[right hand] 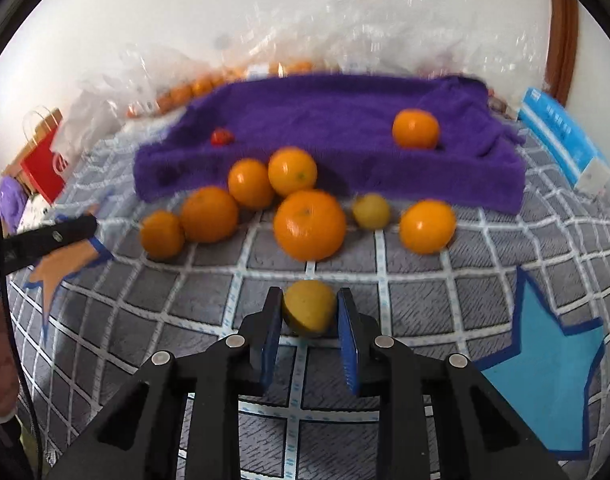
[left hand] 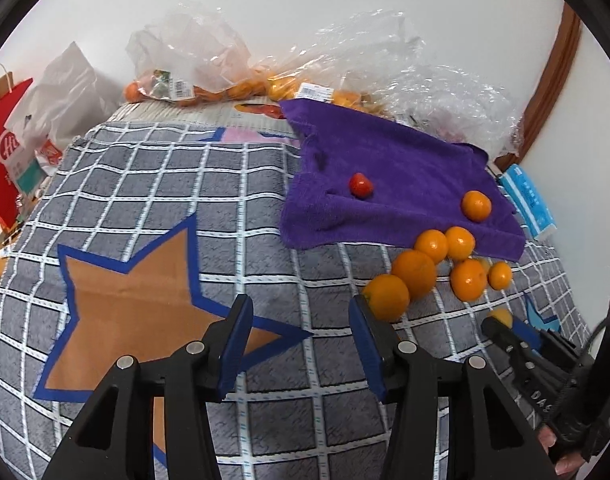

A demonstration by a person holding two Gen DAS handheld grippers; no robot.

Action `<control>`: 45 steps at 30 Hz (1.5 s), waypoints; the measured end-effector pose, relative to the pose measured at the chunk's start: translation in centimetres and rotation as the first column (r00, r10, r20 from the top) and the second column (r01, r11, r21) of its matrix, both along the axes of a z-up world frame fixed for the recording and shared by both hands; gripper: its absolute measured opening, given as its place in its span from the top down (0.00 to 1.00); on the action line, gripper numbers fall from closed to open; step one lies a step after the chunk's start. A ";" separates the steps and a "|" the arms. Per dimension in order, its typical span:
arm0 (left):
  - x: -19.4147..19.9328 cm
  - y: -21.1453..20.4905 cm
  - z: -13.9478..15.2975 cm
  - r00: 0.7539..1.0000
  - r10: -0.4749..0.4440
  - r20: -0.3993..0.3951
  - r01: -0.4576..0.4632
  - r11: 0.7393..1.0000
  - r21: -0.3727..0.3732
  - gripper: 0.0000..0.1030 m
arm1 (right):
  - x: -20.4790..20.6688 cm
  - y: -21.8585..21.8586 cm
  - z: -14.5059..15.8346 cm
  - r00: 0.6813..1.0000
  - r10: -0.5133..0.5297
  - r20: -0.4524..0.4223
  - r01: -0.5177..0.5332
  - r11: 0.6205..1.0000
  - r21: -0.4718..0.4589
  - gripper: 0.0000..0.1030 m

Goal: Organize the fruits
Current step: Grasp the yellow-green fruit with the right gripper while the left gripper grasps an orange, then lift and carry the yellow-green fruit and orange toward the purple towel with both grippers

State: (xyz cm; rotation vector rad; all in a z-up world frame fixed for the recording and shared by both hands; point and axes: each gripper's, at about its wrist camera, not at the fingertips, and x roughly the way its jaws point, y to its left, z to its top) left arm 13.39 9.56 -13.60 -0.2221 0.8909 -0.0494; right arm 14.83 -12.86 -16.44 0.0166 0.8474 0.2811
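My right gripper (right hand: 310, 312) is shut on a small yellow-orange fruit (right hand: 308, 313) just above the checked cloth; it also shows in the left wrist view (left hand: 502, 317). Several oranges (right hand: 309, 224) lie in a loose row before a purple towel (right hand: 325, 120). One orange (right hand: 415, 128) and a small red fruit (right hand: 221, 137) sit on the towel. My left gripper (left hand: 301, 332) is open and empty over the cloth, left of the oranges (left hand: 414, 272), with the towel (left hand: 385, 176) beyond.
Clear plastic bags of oranges (left hand: 201, 80) lie along the wall behind the towel. A red paper bag (left hand: 3, 152) stands at the far left. A blue-and-white pack (right hand: 561, 136) lies right of the towel. The cloth has star patches (right hand: 553, 376).
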 end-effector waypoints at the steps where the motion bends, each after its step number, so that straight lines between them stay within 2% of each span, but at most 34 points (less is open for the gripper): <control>1: 0.1 -0.3 -0.1 1.000 -0.008 -0.001 0.008 1.000 -0.001 0.54 | -0.2 -0.3 0.3 1.000 -0.001 0.011 0.001 1.000 0.006 0.74; 8: 1.2 -3.9 -1.3 0.996 -0.084 -0.020 0.084 0.996 -0.022 0.54 | -1.1 -2.7 0.5 0.998 -0.042 0.036 0.042 0.999 -0.016 0.74; 13: 2.5 -5.9 -2.6 0.993 -0.102 -0.056 0.101 0.995 -0.009 0.55 | -1.3 -4.8 0.2 0.997 -0.069 0.028 0.069 0.997 -0.014 0.74; 15: 2.8 -6.3 -2.7 0.994 -0.098 -0.046 0.098 0.995 -0.002 0.55 | -1.4 -5.3 0.2 0.996 -0.076 0.035 0.077 0.997 -0.019 0.74; 16: 3.0 -6.5 -2.7 0.995 -0.092 -0.036 0.093 0.996 0.014 0.61 | -1.5 -5.5 0.2 0.996 -0.078 0.037 0.079 0.997 -0.019 0.74; 18: 3.1 -6.5 -2.6 0.995 -0.094 -0.027 0.095 0.995 0.024 0.67 | -1.4 -5.6 0.0 0.996 -0.077 0.039 0.078 0.997 -0.018 0.74; 25: 2.3 -5.5 -2.3 0.996 -0.086 -0.029 0.087 0.996 0.011 0.67 | -0.9 -5.6 -0.7 0.997 -0.075 0.029 0.076 0.997 -0.012 0.74; 45: -1.6 -4.4 -0.3 0.999 -0.042 0.008 0.042 0.999 -0.021 0.67 | -2.8 -5.3 0.9 0.992 -0.099 0.071 0.100 0.995 -0.003 0.74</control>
